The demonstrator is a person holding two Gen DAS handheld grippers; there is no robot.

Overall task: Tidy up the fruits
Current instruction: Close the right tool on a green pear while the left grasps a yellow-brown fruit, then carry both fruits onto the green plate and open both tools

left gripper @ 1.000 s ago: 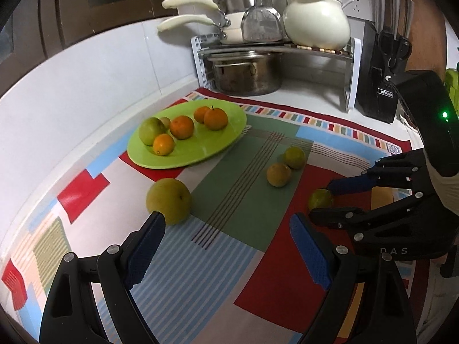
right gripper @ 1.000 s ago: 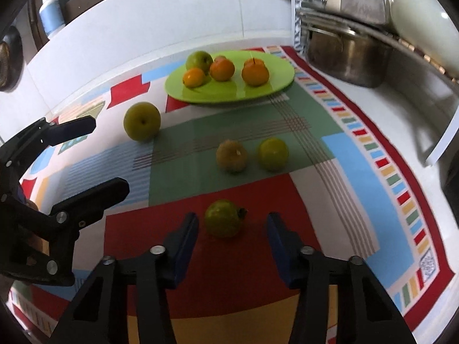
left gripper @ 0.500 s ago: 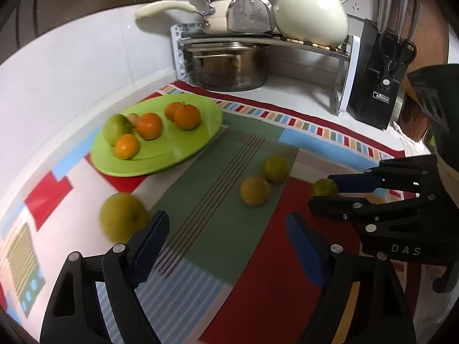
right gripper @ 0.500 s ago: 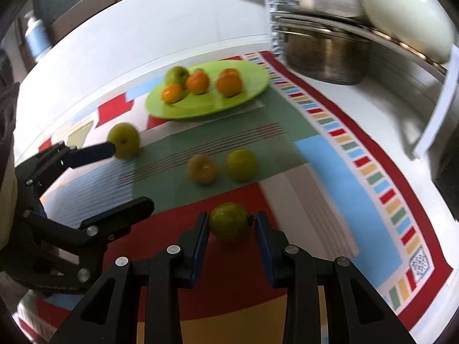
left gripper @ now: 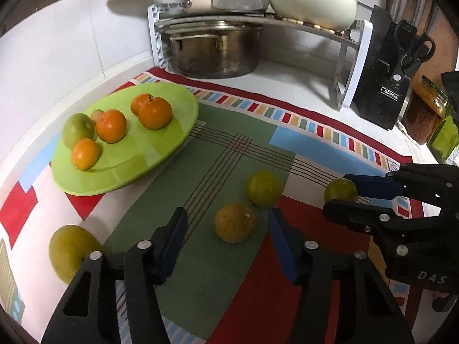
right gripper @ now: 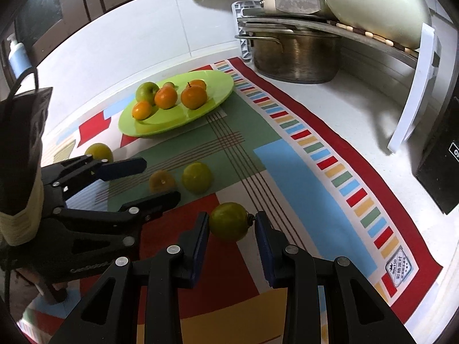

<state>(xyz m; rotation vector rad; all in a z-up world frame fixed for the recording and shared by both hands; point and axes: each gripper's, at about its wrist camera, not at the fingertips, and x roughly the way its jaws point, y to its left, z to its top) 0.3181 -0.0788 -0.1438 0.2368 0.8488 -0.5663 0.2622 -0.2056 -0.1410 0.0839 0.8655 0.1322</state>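
A green plate [left gripper: 160, 154] [right gripper: 218, 100] holds several oranges and a green apple on the patterned mat. My right gripper [right gripper: 231, 225] is shut on a small green fruit [right gripper: 228, 221] [left gripper: 340, 190] and holds it just above the mat. My left gripper [left gripper: 228, 226] [right gripper: 149, 179] is open and empty, its fingers to either side of a yellowish fruit [left gripper: 234, 222] [right gripper: 161, 180]. A yellow-green fruit [left gripper: 264, 188] [right gripper: 197, 177] lies just beyond it. A large green fruit [left gripper: 71, 250] [right gripper: 98, 151] lies at the left.
A dish rack [left gripper: 352, 66] with a steel pot [left gripper: 213, 48] [right gripper: 295, 54] and cookware stands at the back. A black knife block [left gripper: 387, 86] and a jar [left gripper: 424, 109] stand at the right. White tiled wall runs along the left.
The right gripper has closed on the small green fruit and lifted it slightly. The left gripper has moved forward and right, from the large green fruit to around the yellowish fruit.
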